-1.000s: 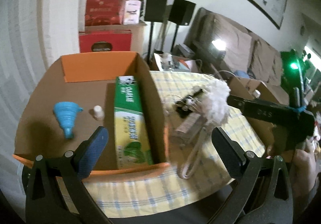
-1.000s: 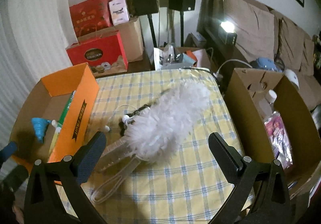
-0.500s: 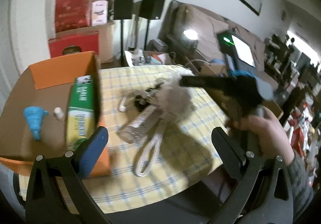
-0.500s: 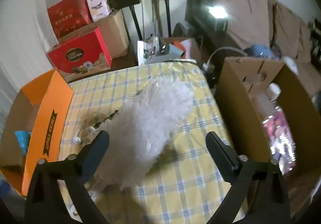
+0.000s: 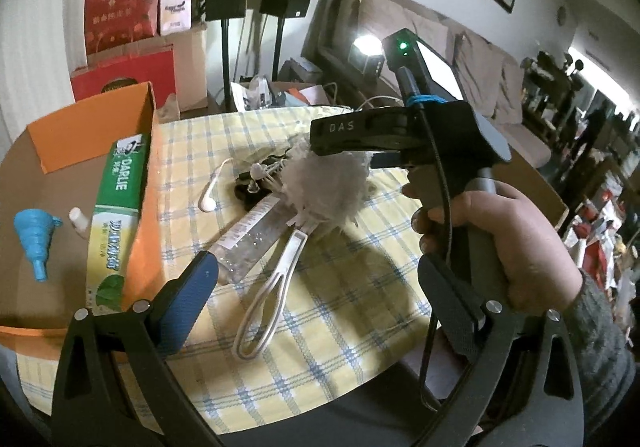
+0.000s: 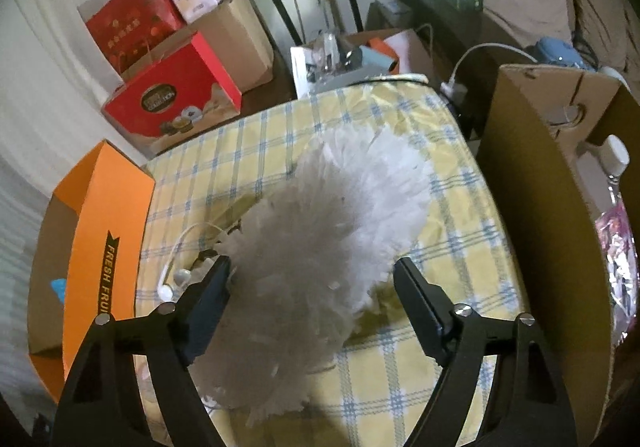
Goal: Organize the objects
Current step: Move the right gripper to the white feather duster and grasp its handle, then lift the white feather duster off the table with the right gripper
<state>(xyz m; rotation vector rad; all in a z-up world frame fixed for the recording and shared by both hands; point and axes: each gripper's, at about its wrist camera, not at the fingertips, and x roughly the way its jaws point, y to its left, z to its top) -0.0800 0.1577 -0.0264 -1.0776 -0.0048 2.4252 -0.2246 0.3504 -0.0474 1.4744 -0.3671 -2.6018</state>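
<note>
Left hand-held gripper (image 5: 316, 287): jaws wide apart, nothing btwn them, angled down. Right hand-held gripper (image 6: 312, 287): tilted steeply down, jaws closing, white duster fluff btwn the fingers, left pad brushing it, right pad clear. Right hand (image 5: 504, 239) wrapped round the grip, grey sleeve at wrist.

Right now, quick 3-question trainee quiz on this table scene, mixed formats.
1. True or false: the duster lies between the right gripper jaws.
2. Which box holds the blue funnel? A) the orange box B) the brown box C) neither
3. Fill in: the duster's looped handle lies on the checked ____.

Key: 1 true, the jaws are closing around the duster, pads not yet pressing it. 2 A. 3 tablecloth.
</note>
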